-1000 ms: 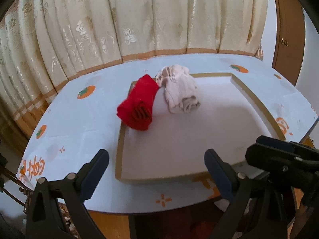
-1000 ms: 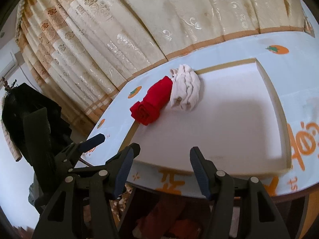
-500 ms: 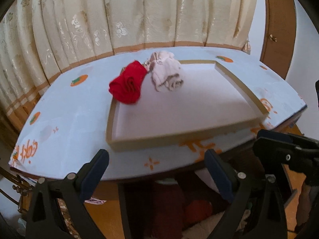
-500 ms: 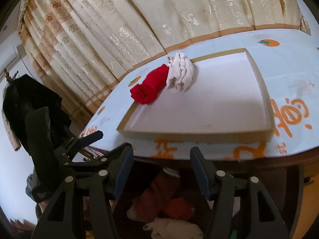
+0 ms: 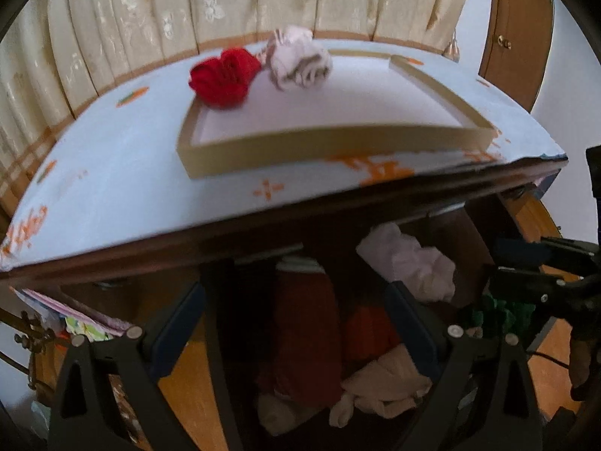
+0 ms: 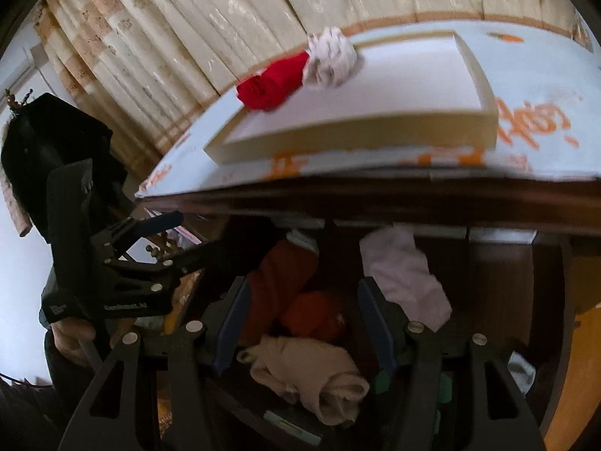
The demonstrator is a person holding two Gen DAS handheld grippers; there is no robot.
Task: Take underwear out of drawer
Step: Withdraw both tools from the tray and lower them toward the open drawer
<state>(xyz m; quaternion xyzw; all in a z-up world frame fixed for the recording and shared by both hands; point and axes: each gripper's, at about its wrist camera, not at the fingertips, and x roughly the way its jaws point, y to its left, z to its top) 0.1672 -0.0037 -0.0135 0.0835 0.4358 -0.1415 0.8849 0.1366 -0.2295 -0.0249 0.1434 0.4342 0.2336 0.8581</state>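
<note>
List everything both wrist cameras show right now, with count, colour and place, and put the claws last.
Table: one, light blue cloth with orange prints, above the drawer.
Tray: one, white with tan rim, on the table.
Red roll: one, red, at the tray's far left corner.
Pale roll: one, whitish pink, beside the red roll in the tray.
Curtain: one, cream with gold pattern, behind the table.
Drawer: one, dark wood, open under the tabletop.
Clothes in the drawer: dark red piece, orange-red piece, white piece, beige piece; others too dark to tell.
Left claw: one, black with blue pads, open above the drawer.
Right claw: one, same build, open over the clothes.
</note>
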